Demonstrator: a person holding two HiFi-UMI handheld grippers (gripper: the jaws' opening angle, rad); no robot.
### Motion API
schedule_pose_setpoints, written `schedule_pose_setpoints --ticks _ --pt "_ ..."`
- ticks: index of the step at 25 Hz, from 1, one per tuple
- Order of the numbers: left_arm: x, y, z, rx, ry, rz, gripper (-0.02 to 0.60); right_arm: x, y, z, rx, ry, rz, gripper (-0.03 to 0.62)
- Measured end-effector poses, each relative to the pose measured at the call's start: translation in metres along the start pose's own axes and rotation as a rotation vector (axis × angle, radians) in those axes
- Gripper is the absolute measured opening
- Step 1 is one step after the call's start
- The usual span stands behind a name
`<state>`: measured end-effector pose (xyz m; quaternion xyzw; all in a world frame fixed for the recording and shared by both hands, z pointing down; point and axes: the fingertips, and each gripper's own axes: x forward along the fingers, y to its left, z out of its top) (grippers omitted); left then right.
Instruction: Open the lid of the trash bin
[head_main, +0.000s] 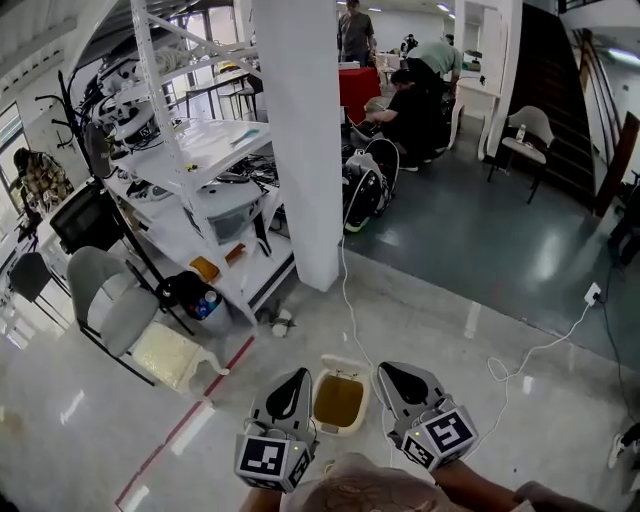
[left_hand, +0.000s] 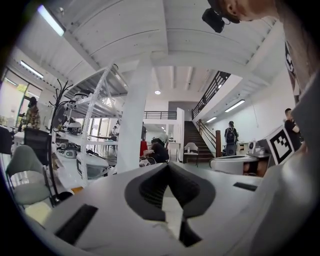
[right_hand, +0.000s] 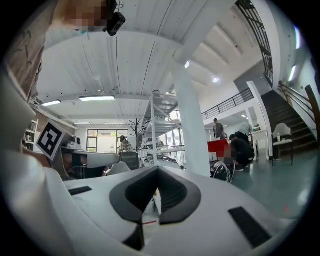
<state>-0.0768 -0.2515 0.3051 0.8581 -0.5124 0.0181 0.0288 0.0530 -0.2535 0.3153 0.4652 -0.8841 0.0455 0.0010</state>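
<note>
Lab: equipment shelves (head_main: 205, 165), cables (head_main: 520, 355), staircase (head_main: 560, 90).

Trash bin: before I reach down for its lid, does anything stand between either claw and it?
Nothing visible does. In the head view the trash bin stands on the floor between the left claw and the right claw, both shut. A white cable lies beyond it.

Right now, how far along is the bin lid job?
Done, it seems: the trash bin shows its tan inside, its lid flipped back at the far edge. In hand: nothing; the left gripper and right gripper flank the bin, fingers together, both empty. Left: likely nothing, though the bin is small in view.
</note>
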Motion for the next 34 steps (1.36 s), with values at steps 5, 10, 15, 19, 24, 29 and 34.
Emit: schedule_pose_setpoints --ticks 5,10,15,19,24,29,34 --pt "0.001 0.001 -0.004 -0.007 0.000 -0.002 0.006 0.000 -0.002 -0.002 -0.001 -0.012 0.002 0.033" --pt "-0.001 0.000 -0.010 -0.008 0.017 0.010 0.006 -0.001 -0.004 -0.003 -0.003 -0.006 0.001 0.032" --pt "-0.001 -0.002 -0.012 -0.004 0.022 0.006 0.006 -0.001 -0.004 -0.005 -0.009 -0.004 0.007 0.032" --pt "-0.001 -0.003 -0.015 0.002 0.040 0.004 0.006 -0.002 -0.005 -0.004 -0.016 0.002 0.014 0.032" --pt "0.002 -0.006 -0.017 -0.005 0.038 0.000 0.006 -0.003 -0.006 -0.006 -0.019 0.007 0.018 0.032" --pt "0.004 -0.007 -0.023 -0.018 0.056 -0.001 0.006 0.000 -0.007 -0.008 -0.014 0.010 0.028 0.032" --pt "0.008 -0.006 -0.027 -0.021 0.055 0.004 0.006 0.003 -0.008 -0.011 -0.013 0.014 0.035 0.032"
